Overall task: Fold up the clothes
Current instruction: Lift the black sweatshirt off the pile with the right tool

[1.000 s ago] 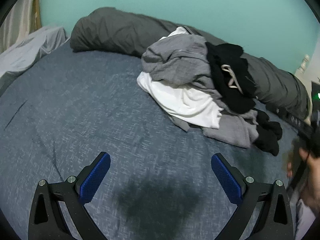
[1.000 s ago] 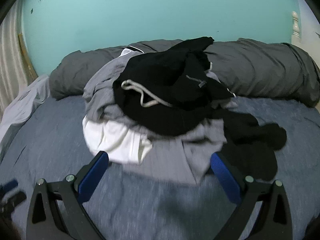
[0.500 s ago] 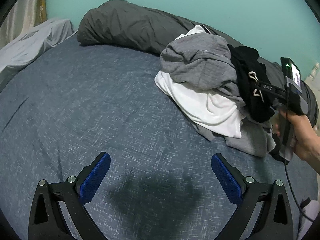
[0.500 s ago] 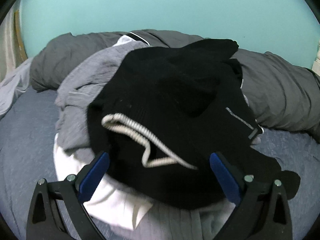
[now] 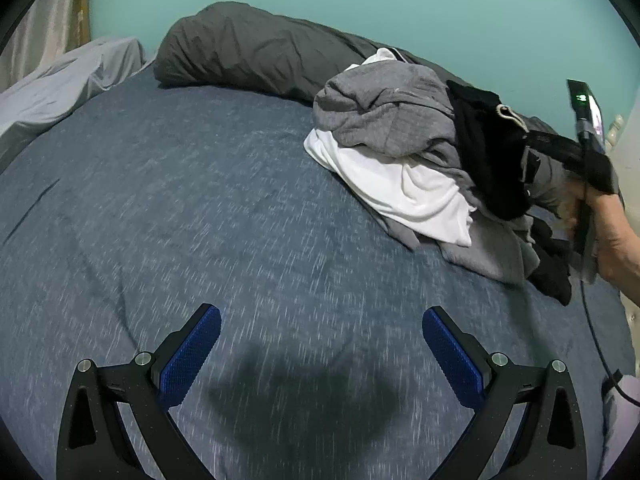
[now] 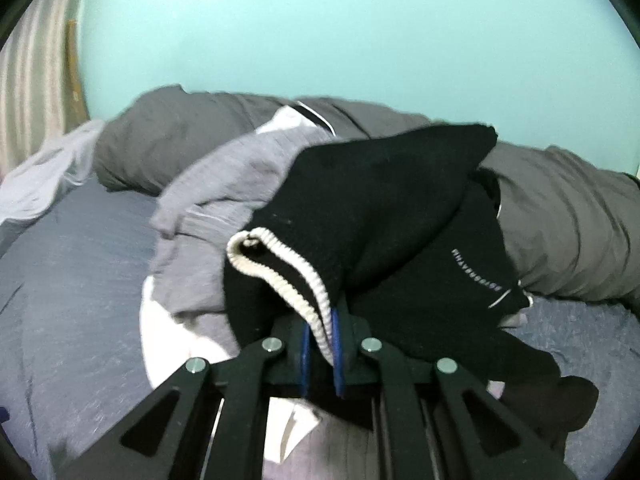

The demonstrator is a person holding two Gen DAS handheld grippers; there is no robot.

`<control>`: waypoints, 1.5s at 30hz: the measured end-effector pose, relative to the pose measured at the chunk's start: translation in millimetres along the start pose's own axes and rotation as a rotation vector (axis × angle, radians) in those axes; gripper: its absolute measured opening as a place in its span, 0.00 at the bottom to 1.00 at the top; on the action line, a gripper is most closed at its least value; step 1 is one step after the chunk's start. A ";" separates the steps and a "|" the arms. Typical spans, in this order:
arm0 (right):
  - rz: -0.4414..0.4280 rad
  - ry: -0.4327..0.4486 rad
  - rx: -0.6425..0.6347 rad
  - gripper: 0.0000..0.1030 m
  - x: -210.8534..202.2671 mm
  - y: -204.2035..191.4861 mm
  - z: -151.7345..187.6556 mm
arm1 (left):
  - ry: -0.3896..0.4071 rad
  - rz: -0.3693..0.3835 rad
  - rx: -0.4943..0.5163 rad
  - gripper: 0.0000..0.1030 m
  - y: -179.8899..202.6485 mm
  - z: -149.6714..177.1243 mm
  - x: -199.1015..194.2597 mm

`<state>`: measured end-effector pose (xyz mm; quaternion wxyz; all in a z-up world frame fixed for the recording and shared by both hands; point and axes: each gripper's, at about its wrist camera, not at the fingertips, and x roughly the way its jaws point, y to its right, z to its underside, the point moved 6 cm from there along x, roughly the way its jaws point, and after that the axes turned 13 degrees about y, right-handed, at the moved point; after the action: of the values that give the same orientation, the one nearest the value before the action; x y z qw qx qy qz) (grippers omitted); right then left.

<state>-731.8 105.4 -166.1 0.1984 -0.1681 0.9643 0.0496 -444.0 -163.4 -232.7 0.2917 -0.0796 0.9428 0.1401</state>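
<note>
A heap of clothes lies on the blue bed: a black sweater [image 6: 380, 216] with a cream ribbed edge on top, a grey garment [image 5: 384, 116] and a white one [image 5: 400, 184] beneath. My right gripper [image 6: 320, 344] is shut on the sweater's cream edge and holds that part raised. In the left wrist view the same gripper [image 5: 532, 140] shows at the heap's right side, held by a hand [image 5: 612, 236]. My left gripper [image 5: 320, 344] hovers open over bare bedsheet [image 5: 200, 220], well short of the heap.
A rolled dark grey duvet [image 5: 248, 52] lies along the teal wall behind the heap. Light grey bedding [image 5: 60, 84] is bunched at the far left. A cable [image 5: 596, 336] hangs from the right gripper.
My right gripper went from open in front of the heap to shut on the black sweater's cream edge and lifted it. The left gripper shifted slightly and stays open.
</note>
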 end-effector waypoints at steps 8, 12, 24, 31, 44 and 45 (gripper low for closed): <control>-0.114 0.091 0.016 0.07 -113.8 -16.6 -11.3 | 0.022 0.006 -0.007 1.00 1.4 37.3 -58.1; -0.151 0.116 0.047 0.07 -163.6 -24.6 -7.9 | 0.042 0.008 -0.017 1.00 -0.5 55.9 -81.7; -0.206 0.200 0.068 0.07 -289.7 -51.3 16.3 | 0.139 0.056 -0.023 1.00 4.3 95.8 -157.9; -0.217 0.252 0.115 0.07 -399.9 -78.7 -0.7 | 0.136 0.112 -0.061 1.00 -2.2 94.9 -227.6; -0.254 0.277 0.200 0.07 -565.6 -137.8 -38.2 | 0.228 0.146 -0.004 1.00 -6.6 63.3 -362.4; -0.255 0.282 0.196 0.07 -574.1 -141.0 -41.1 | 0.235 0.149 -0.001 1.00 -5.1 62.3 -369.3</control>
<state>-201.9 141.2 96.7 0.0817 -0.2740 0.9536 -0.0942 -108.1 -123.7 -71.7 0.1679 -0.0256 0.9738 0.1513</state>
